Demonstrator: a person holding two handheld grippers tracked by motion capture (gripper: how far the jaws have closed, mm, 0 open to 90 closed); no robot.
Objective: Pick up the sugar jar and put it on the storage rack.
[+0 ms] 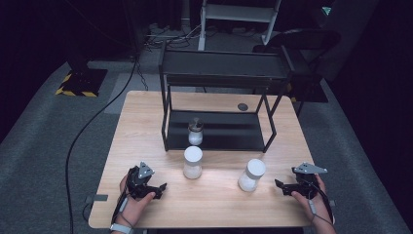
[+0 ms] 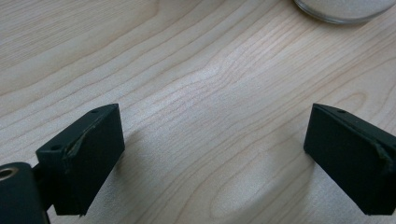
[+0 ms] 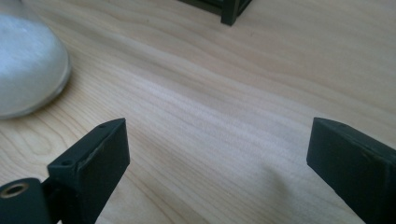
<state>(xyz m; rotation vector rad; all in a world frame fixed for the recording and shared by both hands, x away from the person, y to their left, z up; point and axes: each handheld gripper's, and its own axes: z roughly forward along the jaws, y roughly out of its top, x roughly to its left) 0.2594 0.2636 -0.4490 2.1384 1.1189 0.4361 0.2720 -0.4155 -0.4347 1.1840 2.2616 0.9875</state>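
I count three jars of white powder: one white-lidded jar [image 1: 193,162] near the middle of the table, a second white-lidded jar [image 1: 252,175] to its right, and a third, smaller clear-topped jar [image 1: 195,132] farther off on the lower shelf of the rack. There is one black two-shelf rack [image 1: 221,73] at the far side of one wooden table [image 1: 146,117]. I hold two grippers, my left gripper [image 1: 155,187] and my right gripper [image 1: 281,185].

No readable text, labels or numbers anywhere.
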